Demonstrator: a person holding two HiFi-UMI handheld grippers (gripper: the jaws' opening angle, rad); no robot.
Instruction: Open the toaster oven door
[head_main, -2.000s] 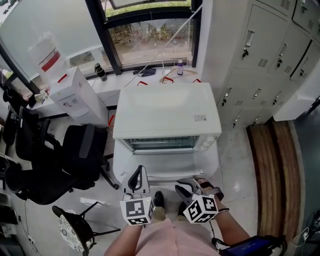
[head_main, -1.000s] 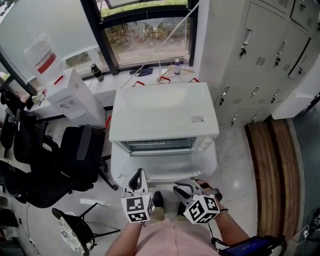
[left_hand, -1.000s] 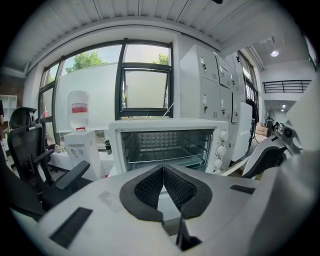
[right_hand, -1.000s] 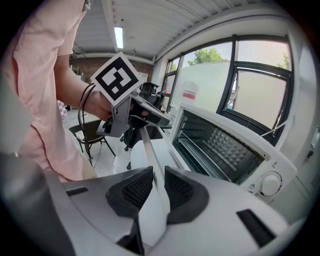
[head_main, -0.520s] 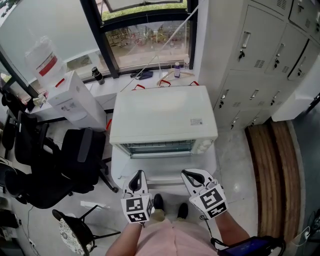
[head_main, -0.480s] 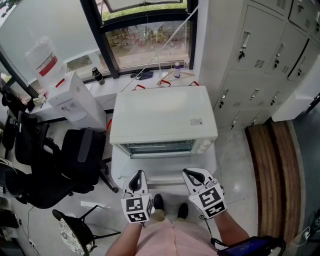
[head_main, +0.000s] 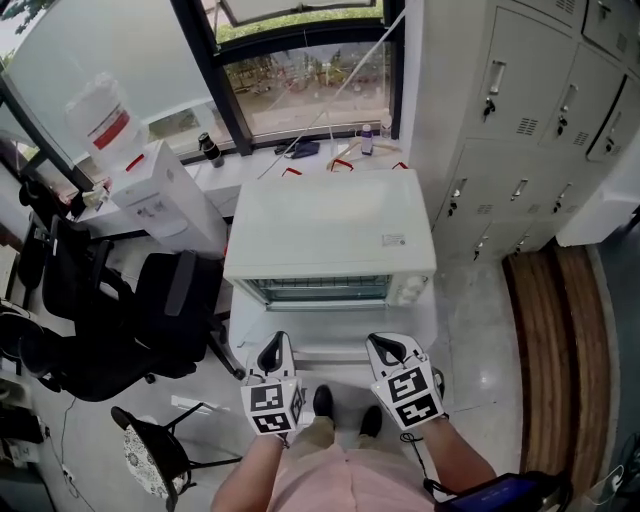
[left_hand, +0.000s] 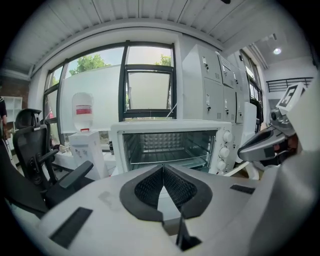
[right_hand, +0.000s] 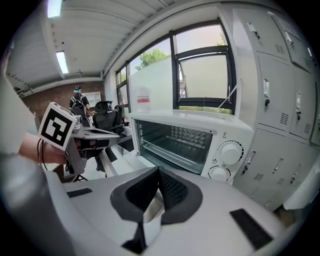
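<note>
The toaster oven (head_main: 330, 235) stands on a low white tabletop (head_main: 425, 325) just in front of the person, with grey lockers (head_main: 520, 110) to its right. Its door (right_hand: 120, 152) already hangs down and forward, so the cavity is bare: the wire rack (left_hand: 167, 156) shows plainly in the left gripper view, and the dials (right_hand: 231, 152) sit beside the opening in the right gripper view. The left hand-held gripper (head_main: 272, 345) and the right hand-held gripper (head_main: 385, 345) hover side by side near the person's body, both short of the oven and touching nothing. Each has its ribbed pads pressed together at the tips with nothing between them. By the look of it the opening is done. The door probably swings lightly on a stiff hinge along its bottom edge and likely carries a glass pane, so it wants a gentle hold at its free front edge, never the pane. The oven looks light enough to slide if tugged hard.
</note>
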